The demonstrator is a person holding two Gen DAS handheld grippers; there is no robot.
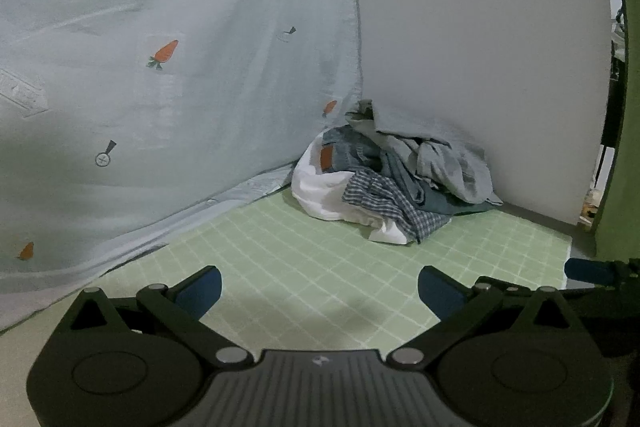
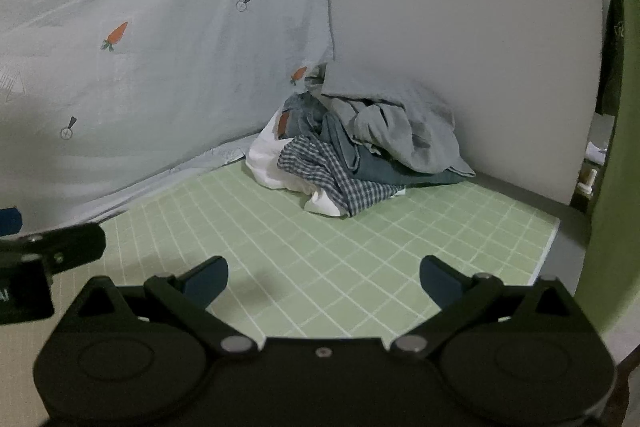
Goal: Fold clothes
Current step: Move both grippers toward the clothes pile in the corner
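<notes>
A heap of crumpled clothes (image 1: 394, 173) lies in the far corner of a green grid mat (image 1: 304, 259): a white garment, a blue checked shirt, denim jeans and a grey shirt. It also shows in the right wrist view (image 2: 360, 147). My left gripper (image 1: 319, 287) is open and empty above the near part of the mat. My right gripper (image 2: 323, 281) is open and empty above the mat (image 2: 360, 247), well short of the heap. The right gripper's tip shows at the right edge of the left wrist view (image 1: 592, 269). The left gripper's body shows at the left edge of the right wrist view (image 2: 48, 251).
A pale blue curtain with carrot prints (image 1: 160, 67) hangs along the left and rests on the mat's left edge. A white wall panel (image 1: 480, 47) stands behind the heap. A green upright edge (image 2: 616, 167) bounds the right side.
</notes>
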